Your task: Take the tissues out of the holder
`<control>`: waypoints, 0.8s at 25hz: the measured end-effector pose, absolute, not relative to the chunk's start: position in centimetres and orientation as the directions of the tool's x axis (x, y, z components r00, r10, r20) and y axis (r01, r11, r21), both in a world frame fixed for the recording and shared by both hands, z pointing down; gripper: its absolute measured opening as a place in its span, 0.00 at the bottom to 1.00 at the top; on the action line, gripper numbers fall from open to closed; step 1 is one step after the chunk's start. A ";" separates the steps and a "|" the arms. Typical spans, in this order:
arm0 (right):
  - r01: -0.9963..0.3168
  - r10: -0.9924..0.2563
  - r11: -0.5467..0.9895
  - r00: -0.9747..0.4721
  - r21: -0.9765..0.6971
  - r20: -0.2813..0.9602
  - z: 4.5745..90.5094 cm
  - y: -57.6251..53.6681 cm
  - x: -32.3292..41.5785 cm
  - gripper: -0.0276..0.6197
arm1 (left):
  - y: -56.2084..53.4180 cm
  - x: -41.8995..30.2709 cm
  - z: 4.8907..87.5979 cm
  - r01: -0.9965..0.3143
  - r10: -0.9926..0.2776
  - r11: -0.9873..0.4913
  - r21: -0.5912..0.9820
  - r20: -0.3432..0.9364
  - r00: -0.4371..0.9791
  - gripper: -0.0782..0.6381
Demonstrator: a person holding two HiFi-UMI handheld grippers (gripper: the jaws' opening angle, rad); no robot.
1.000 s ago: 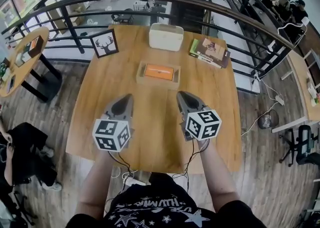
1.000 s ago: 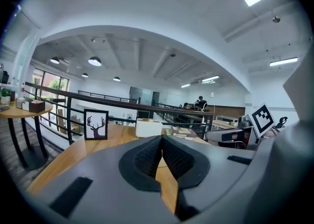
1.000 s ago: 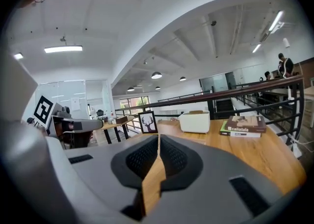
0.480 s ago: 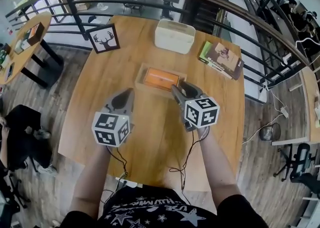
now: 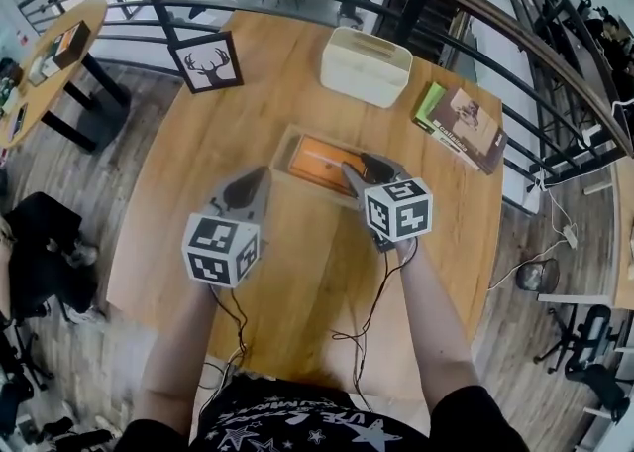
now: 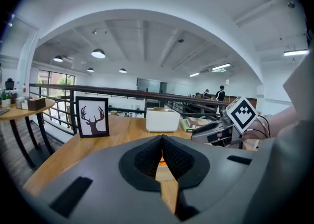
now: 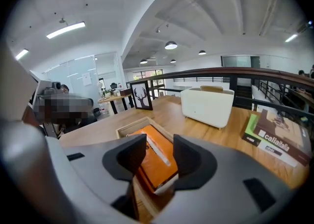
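Note:
A shallow wooden holder lies mid-table with an orange tissue pack inside it. My right gripper hangs over the holder's right end. Its jaws have just been opening and stand apart, and in the right gripper view the orange pack shows in the gap between them, untouched. The holder's rim frames the pack there. My left gripper is shut and empty, just short of the holder's near left corner; in the left gripper view its pads meet.
A white box stands at the back of the table, a framed deer picture at the back left, and a book at the back right. A dark railing runs behind the table. A second round table stands far left.
Both grippers have moved forward toward the holder. The right gripper's jaws went from shut to wide apart, and it now reaches over the holder's right end.

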State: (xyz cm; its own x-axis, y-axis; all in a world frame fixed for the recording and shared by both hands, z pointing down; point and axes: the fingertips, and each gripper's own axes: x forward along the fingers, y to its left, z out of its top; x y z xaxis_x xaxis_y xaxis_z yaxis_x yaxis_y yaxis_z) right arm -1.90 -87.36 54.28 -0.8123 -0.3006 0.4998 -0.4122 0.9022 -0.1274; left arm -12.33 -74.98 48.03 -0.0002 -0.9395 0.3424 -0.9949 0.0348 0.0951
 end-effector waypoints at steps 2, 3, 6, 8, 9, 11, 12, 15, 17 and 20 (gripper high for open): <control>-0.398 -0.287 0.910 -0.803 -0.112 0.523 55.2 -87.8 -2.6 0.29 | -75.5 -12.8 48.5 -0.994 -0.938 0.042 0.101 0.347 -0.004 0.13; -0.391 -0.279 0.915 -0.798 -0.105 0.535 55.5 -88.0 -2.9 0.29 | -75.7 -12.9 48.8 -0.993 -0.937 0.044 0.106 0.350 -0.004 0.13; -0.354 -0.243 0.931 -0.782 -0.087 0.574 56.8 -88.2 -3.9 0.30 | -76.1 -13.0 49.6 -0.993 -0.933 0.044 0.110 0.360 -0.001 0.13; -0.337 -0.230 0.939 -0.764 -0.068 0.602 57.8 -88.6 -4.3 0.31 | -76.4 -13.0 50.0 -0.993 -0.932 0.044 0.111 0.363 -0.001 0.13; -0.334 -0.231 0.941 -0.754 -0.057 0.614 58.2 -88.9 -4.4 0.31 | -76.5 -13.0 50.1 -0.993 -0.931 0.046 0.112 0.365 -0.002 0.13; -0.331 -0.236 0.943 -0.734 -0.032 0.637 58.9 -89.4 -4.5 0.32 | -76.6 -13.3 50.5 -0.992 -0.931 0.057 0.114 0.365 -0.012 0.13; -0.327 -0.237 0.945 -0.724 -0.020 0.648 59.2 -89.5 -4.6 0.32 | -76.6 -13.5 50.6 -0.991 -0.931 0.067 0.113 0.365 -0.021 0.13; -0.306 -0.242 0.952 -0.696 0.026 0.676 59.7 -89.5 -4.7 0.32 | -76.8 -14.0 51.0 -0.989 -0.930 0.088 0.117 0.364 -0.040 0.13; -0.300 -0.247 0.953 -0.679 0.046 0.691 60.0 -89.6 -4.9 0.31 | -77.1 -14.1 51.3 -0.988 -0.928 0.090 0.122 0.371 -0.039 0.13; -0.296 -0.240 0.954 -0.659 0.048 0.713 60.3 -89.7 -4.9 0.30 | -77.4 -14.0 51.9 -0.988 -0.924 0.089 0.123 0.380 -0.035 0.13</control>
State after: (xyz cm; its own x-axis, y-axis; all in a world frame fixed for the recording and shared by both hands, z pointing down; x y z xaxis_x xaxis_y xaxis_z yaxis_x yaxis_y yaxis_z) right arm -4.92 -89.70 60.33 -0.6585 -0.2402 0.7132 -0.2958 0.9540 0.0482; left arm -14.05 -77.36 51.91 -0.0353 -0.9241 0.3804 -0.9884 0.0885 0.1233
